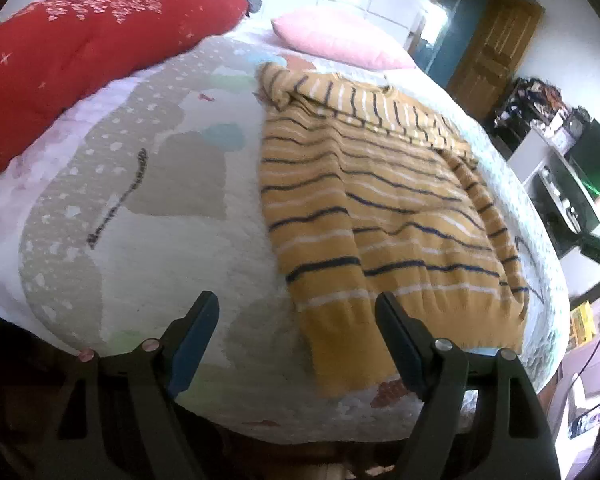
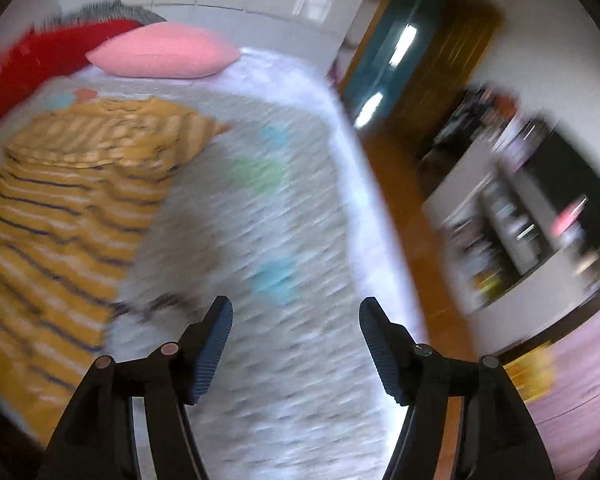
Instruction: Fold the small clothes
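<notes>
Here the striped mustard sweater (image 1: 380, 208) is lying on the bed (image 1: 148, 240), one sleeve folded over, beneath the released, empty left claw (image 1: 296, 308). Only the right wrist view is showing wooden floor (image 2: 396, 184); its right claw (image 2: 296, 312), spread and empty, is hovering beside the sweater.

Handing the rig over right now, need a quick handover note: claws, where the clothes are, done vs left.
Left claw: open, empty, above the near hem of the striped mustard sweater.
Right claw: open, empty, over bare bedspread to the sweater's right; that view is blurred.
Sweater lies on the bed, one sleeve already folded in across the body, the top bunched near the pink pillow.
Left: the rest of the folds; neither claw holds any cloth.
</notes>
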The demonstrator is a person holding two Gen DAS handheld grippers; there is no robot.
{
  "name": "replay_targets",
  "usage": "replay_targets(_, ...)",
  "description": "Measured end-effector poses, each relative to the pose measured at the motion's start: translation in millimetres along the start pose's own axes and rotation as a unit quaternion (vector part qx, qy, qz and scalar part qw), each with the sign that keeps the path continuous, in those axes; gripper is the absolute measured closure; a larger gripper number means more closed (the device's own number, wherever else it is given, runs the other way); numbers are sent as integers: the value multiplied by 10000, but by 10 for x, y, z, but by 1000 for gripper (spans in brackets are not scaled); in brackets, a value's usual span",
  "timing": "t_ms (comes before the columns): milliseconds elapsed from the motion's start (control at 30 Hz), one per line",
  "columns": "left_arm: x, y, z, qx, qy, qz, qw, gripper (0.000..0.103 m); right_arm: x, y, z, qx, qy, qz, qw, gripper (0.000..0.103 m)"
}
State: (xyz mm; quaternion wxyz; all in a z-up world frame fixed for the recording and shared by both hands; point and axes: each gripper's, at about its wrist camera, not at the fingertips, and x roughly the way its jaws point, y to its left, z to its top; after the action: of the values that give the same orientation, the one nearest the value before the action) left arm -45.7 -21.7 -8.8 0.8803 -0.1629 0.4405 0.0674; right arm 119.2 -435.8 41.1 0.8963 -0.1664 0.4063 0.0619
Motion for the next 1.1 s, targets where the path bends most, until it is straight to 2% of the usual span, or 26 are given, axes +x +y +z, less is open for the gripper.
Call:
replay_targets(67,46,-40,-5,49,74,11,10000,24,131,90,-153,344,141,633,9973,33)
replay_targets(167,90,-49,12,88,135,35,9999,24,323,296,-342,872,263,1568,9834,33)
replay_targets(233,136,-38,55,73,191,-28,9998,24,409,400,-416,1201,299,2059,9707,33)
replay_targets(300,196,-31,103,39,251,-97,9996,24,510,515,-497,1589,360,2593,9520,32)
replay_targets(333,226,-30,121,25,279,-135,9995,24,548,579,-523,1729,345,2726,9458,30)
replay_targets(400,309,-37,162,-5,361,-242,9991,24,528,647,-556,1849,249,2746,9433,28)
replay_targets(500,432,-84,187,-40,439,-359,9984,23,541,669,-567,2079,248,3049,9291,27)
replay_targets(667,497,-161,184,32,347,-337,9988,19,539,775,-609,2198,212,3339,9164,26)
replay_targets(800,485,-122,162,-48,316,-495,9983,19,548,861,-651,2332,155,3669,9004,26)
replay_targets(967,441,12,139,-425,313,-787,9955,18,558,943,-633,2239,54,3586,9062,20)
replay_targets(1100,384,70,116,-605,291,-908,9936,18,576,945,-652,2245,-38,3540,9079,19)
